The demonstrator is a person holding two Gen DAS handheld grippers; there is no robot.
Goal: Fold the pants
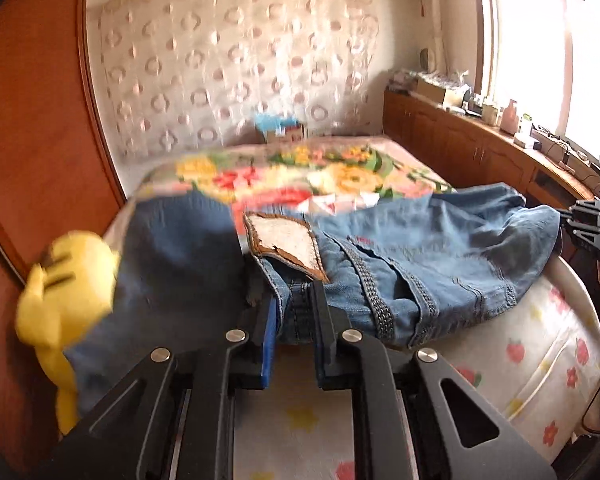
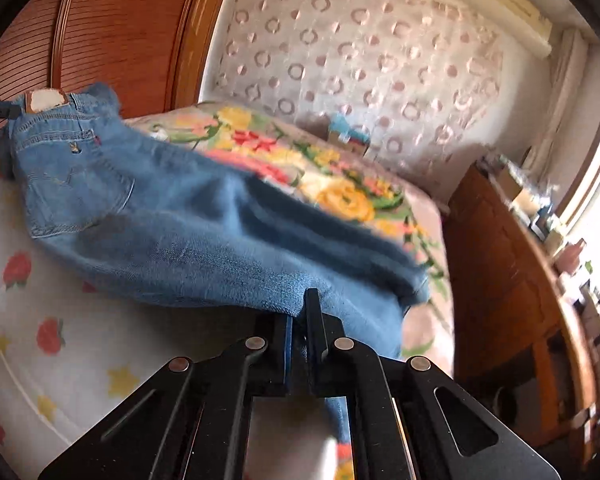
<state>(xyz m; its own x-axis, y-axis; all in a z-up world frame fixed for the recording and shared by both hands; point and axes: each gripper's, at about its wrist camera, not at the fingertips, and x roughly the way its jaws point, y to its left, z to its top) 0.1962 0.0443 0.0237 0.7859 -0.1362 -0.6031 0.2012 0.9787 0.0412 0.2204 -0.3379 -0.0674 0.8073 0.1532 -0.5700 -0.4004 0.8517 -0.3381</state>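
Both jaws clamped on the jeans (image 2: 172, 216) over the bed (image 2: 40, 320): left gripper (image 1: 294, 312) pinches the waistband by the leather patch (image 1: 288, 246), right gripper (image 2: 300, 320) a leg hem. Denim likely heavy, limp, grippy; thick seams should make the best holds.

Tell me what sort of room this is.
Most likely a bedroom: a bed with a flowered blanket, a wooden cabinet cluttered with small items under the window, and jeans being folded.
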